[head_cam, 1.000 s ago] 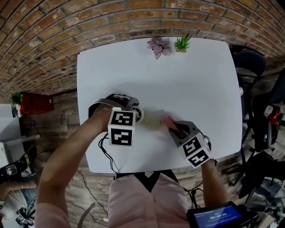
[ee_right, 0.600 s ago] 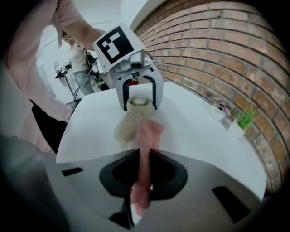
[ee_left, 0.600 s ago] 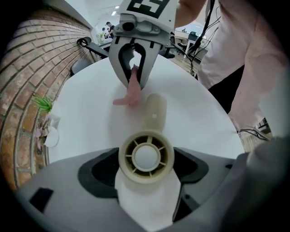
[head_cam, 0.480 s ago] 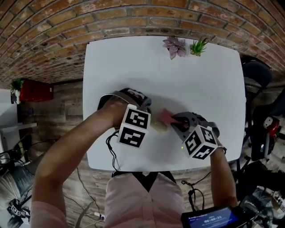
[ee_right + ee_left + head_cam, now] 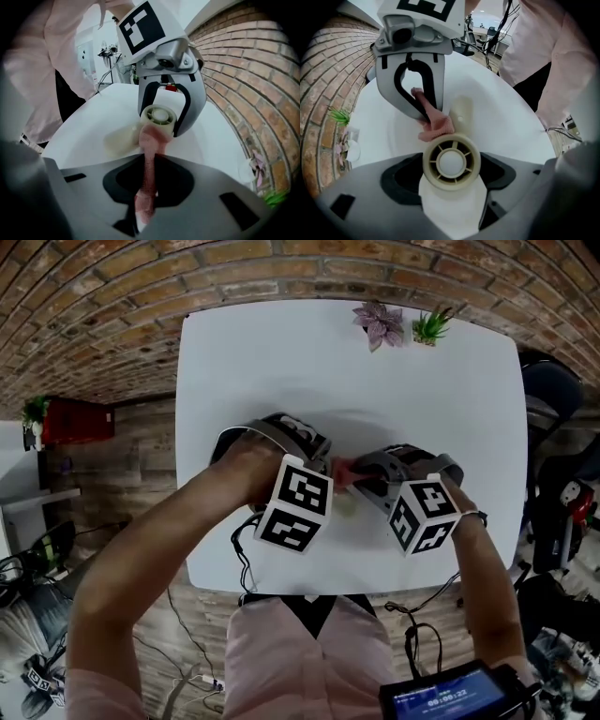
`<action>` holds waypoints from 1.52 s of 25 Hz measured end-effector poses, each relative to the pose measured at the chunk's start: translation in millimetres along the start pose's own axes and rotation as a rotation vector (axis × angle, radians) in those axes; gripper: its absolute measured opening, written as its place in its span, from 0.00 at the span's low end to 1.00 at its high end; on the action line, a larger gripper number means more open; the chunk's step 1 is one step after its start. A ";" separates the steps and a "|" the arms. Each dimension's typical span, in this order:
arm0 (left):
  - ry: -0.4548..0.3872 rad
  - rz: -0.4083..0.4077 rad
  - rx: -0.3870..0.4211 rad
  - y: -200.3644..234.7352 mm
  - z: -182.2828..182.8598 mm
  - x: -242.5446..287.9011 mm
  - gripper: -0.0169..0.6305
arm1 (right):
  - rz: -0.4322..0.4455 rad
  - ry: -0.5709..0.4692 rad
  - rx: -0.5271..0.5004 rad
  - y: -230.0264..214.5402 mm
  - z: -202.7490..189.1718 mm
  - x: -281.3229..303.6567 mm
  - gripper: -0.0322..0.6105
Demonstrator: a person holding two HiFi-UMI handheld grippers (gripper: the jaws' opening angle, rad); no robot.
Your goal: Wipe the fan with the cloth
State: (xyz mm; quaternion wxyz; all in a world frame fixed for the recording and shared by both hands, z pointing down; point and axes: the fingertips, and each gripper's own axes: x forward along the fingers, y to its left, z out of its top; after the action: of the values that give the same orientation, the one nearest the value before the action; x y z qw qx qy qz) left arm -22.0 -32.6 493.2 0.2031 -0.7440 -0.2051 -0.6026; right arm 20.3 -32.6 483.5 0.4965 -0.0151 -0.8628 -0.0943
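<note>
Overhead view of a white table (image 5: pixel 422 390) beside a brick wall. A person holds a gripper in each hand, and the two are close together near the table's middle. Left gripper (image 5: pixel 323 463) points steeply down and clamps a small cream fan (image 5: pixel 451 161) by its round head, with the slatted face turned toward that gripper's camera. Right gripper (image 5: pixel 146 194) has its jaws pinched tight on a pink cloth (image 5: pixel 151 140), which reaches past them as a narrow strip. The strip's free end touches the fan's outer rim. A cream part (image 5: pixel 461 112), probably the fan's handle, lies on the table just beside the head. Wiping looks barely begun, with the cloth on one spot of the rim only. The next move likely calls for drawing the cloth round the rim and across the slats, with the left gripper holding the fan steady.
</note>
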 end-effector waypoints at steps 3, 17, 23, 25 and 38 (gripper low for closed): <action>0.015 -0.002 0.019 -0.2 0.1 0.3 0.60 | 0.017 -0.006 -0.076 2.6 5.0 1.4 0.11; 0.045 -0.029 0.036 -0.9 -0.6 3.7 0.60 | 0.102 -0.035 -0.113 32.1 2.1 -5.1 0.10; 0.064 -0.043 0.042 -1.9 -0.9 5.0 0.60 | 0.118 -0.041 -0.088 45.5 -3.5 -10.5 0.10; 0.070 -0.045 0.045 -1.5 -0.9 5.3 0.60 | 0.117 -0.042 -0.078 49.1 -5.5 -12.3 0.10; 0.111 -0.060 0.019 -0.9 -2.7 7.4 0.60 | 0.112 -0.052 -0.019 76.2 -11.0 -20.1 0.10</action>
State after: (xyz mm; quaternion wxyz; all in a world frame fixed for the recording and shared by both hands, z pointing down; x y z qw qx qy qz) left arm -23.4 -32.9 501.0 0.2033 -0.7009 -0.2214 -0.6469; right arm 48.9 41.6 482.8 0.4781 -0.0707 -0.8723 -0.0741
